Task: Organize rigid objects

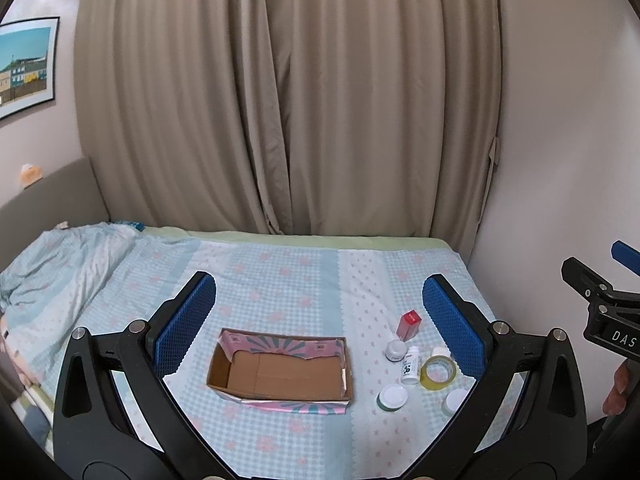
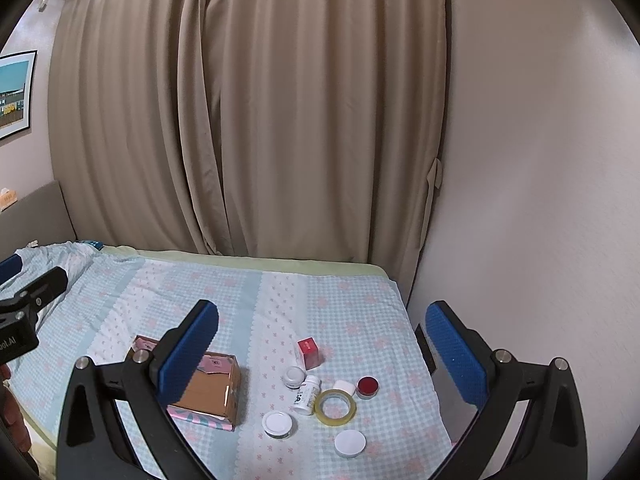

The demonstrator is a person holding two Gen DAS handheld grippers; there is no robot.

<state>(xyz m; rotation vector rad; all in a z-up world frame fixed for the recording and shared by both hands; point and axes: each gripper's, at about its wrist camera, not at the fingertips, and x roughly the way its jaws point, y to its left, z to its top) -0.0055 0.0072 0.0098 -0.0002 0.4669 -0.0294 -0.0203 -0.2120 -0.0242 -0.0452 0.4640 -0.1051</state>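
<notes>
Bedspread (image 1: 280, 272) in pale blue check with pink flowers fills the left wrist view, and on it sits an open cardboard box (image 1: 280, 376), brown inside and bare, with pink and teal patterned flaps; the left gripper (image 1: 320, 320) hangs above it with its blue-padded tongs spread wide and pinching nothing; to the right of the box lies a loose cluster: a small red box (image 1: 409, 325) standing upright, a small white jar (image 1: 396, 350) just in front of it, a white bottle (image 1: 411, 368) lying on its side, a tape roll (image 1: 438, 373) touching the bottle, and two white-lidded jars, one (image 1: 392, 398) nearer the box and one (image 1: 455, 400) partly behind the right-hand finger; the other tool shows at the far right edge, a hand behind it; beige curtains (image 1: 288, 100) hang behind the bed; from the right wrist view, the right gripper (image 2: 322, 344) also hovers with tongs spread and nothing between them; the cardboard box (image 2: 216, 392) sits partly hidden behind the left-hand finger; the red box (image 2: 308, 353), small jar (image 2: 294, 377), bottle (image 2: 307, 395) and tape roll (image 2: 335, 407) group together between the fingers, with a round red-topped tin (image 2: 367, 386) and a small white piece (image 2: 345, 388) beside the tape; the two white-lidded jars (image 2: 279, 424) (image 2: 350, 443) lie nearest, well apart from each other.
</notes>
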